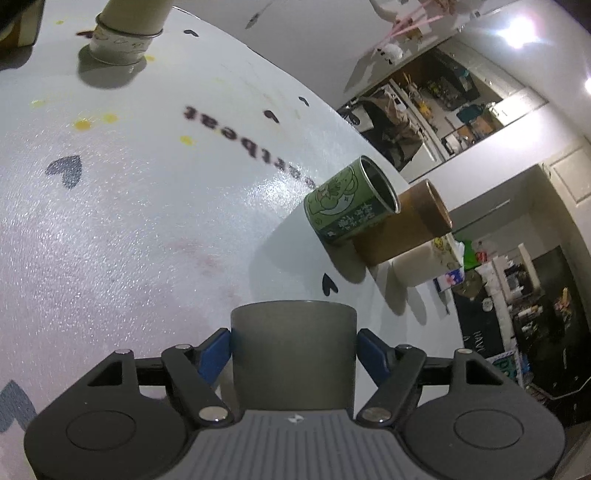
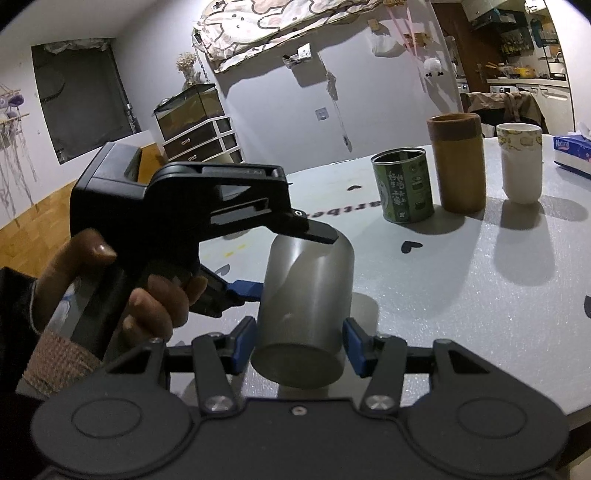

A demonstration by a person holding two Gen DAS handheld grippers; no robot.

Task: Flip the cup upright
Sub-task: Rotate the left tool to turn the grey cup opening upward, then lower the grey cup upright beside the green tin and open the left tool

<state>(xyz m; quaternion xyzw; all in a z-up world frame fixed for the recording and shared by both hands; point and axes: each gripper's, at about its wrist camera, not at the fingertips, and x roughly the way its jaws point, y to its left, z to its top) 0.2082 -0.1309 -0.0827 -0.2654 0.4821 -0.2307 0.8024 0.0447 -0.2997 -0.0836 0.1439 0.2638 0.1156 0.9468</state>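
Observation:
A plain grey cup [image 2: 306, 314] is held in the air above the white table [image 2: 461, 302], tilted, with its closed base toward the right wrist camera. My left gripper [image 1: 293, 350] is shut on the cup [image 1: 293, 354], its blue pads pressed on both sides. In the right wrist view the left gripper [image 2: 291, 258] comes in from the left and clamps the cup near its upper end. My right gripper [image 2: 299, 347] is open around the cup's lower end, with a small gap on each side.
A green tin [image 2: 404, 184], a tall brown tube [image 2: 458, 162] and a white paper cup [image 2: 521, 162] stand together at the table's far side, with a tissue box [image 2: 572, 151] to their right. Another tube [image 1: 125, 33] stands on the table in the left wrist view.

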